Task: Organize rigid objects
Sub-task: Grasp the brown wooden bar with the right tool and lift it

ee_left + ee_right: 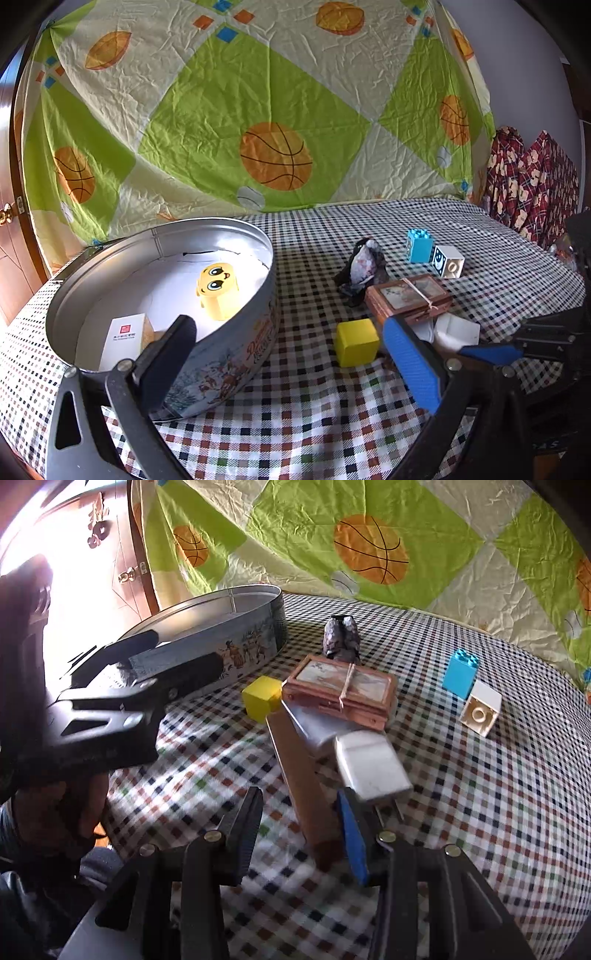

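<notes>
- The left gripper stands wide open across the near wall of the round tin. Its black finger reaches over the rim into the tin, and its blue finger sits well outside, near the yellow cube. It grips nothing.
- Inside the tin lie a yellow toy block with a cartoon face and, nearer, a small white carton.
- The right gripper is partly open, with a long brown bar between its fingers. The bar's near end lies against the blue finger, and checked cloth shows between the bar and the black finger, so it is not clamped.
- A white plug adapter lies just right of the bar, its prongs beside the blue finger.
- Beyond it sits a brown box tied with string, with the yellow cube touching its left corner.
- A dark figurine stands just behind the box.
- Far right, a blue brick and a white brick touch each other.
- All of this rests on a checked tablecloth.
</notes>
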### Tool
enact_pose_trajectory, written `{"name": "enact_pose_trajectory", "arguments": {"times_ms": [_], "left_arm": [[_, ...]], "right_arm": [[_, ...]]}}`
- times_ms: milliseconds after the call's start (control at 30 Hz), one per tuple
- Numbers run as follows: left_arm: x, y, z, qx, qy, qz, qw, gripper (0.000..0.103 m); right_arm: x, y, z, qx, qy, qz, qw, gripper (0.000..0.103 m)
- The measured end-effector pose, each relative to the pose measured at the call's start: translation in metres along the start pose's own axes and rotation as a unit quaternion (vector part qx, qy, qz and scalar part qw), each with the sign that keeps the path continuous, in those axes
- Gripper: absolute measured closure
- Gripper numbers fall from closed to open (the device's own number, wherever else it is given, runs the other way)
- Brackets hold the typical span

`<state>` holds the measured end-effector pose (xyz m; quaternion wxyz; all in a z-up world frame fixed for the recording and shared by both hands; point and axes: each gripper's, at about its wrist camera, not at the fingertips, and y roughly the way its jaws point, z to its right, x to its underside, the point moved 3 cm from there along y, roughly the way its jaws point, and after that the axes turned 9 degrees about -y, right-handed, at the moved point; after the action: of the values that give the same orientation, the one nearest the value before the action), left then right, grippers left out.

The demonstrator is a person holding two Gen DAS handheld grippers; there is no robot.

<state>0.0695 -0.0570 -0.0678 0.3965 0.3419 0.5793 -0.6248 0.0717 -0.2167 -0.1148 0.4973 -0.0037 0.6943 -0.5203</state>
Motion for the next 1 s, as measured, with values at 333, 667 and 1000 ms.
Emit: {"name": "enact_pose_trajectory", "arguments": {"times_ms": [333, 667, 1000], "left_arm": [[-0.003, -0.004, 0.006, 0.010, 0.004, -0.002, 0.9999, 0.000], [-0.017, 0.005, 0.045, 0.032, 0.016, -0.008, 0.9993, 0.000], [-0.019, 0.049, 0.082, 0.047, -0.009, -0.070, 0.9964, 0.000]], "right_arm": [[-0.013, -0.008, 0.003, 0.021, 0.020, 0.061, 0.998, 0.086], [-0.023, -0.043, 0.051, 0.174, 0.072, 0.116, 0.975, 0.086], [-0.034, -0.041, 0.096, 0.265, 0.104, 0.112, 0.952, 0.086]]}}
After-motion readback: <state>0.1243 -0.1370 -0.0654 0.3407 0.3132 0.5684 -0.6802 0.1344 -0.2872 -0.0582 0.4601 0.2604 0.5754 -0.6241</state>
